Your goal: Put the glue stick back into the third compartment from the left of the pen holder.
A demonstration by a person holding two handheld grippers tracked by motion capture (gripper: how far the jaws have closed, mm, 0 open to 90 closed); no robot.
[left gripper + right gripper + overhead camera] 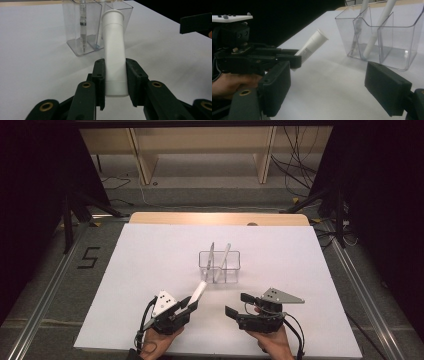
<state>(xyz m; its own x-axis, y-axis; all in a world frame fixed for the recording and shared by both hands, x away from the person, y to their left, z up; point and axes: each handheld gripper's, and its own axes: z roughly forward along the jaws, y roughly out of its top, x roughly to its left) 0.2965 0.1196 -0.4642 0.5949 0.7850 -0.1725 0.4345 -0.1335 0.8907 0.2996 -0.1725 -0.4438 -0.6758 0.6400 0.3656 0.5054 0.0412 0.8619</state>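
The white table (pixel 150 270) is the largest item and carries everything else. The clear organizer (pixel 220 266) serves as the landmark; it stands on the table slightly beyond the middle, as seen from the person's side.

The organizer is a transparent plastic box divided into compartments. A clear pen (pixel 82 27) stands upright in one compartment, its tip on the floor of the box. A white pen (pixel 378 27) leans in a neighbouring compartment, tilted so that its top rises above the rim.

The left gripper (pixel 189 306) sits near the organizer on the person's side, to its left. Its jaws are clamped on the lower end of a white tube (pixel 114 50). Both pads press against the tube's sides. The tube slants up and away from the jaws, with its flared cap end pointing toward the organizer. The cap end stops just short of the organizer's near wall and does not touch it.

The right gripper (pixel 239 304) sits near the organizer on the person's side, to its right. Its jaws stand wide apart with nothing between them. In the right gripper view the organizer lies ahead of the pads, well clear of both.

Each gripper is held by a hand at the near table edge.
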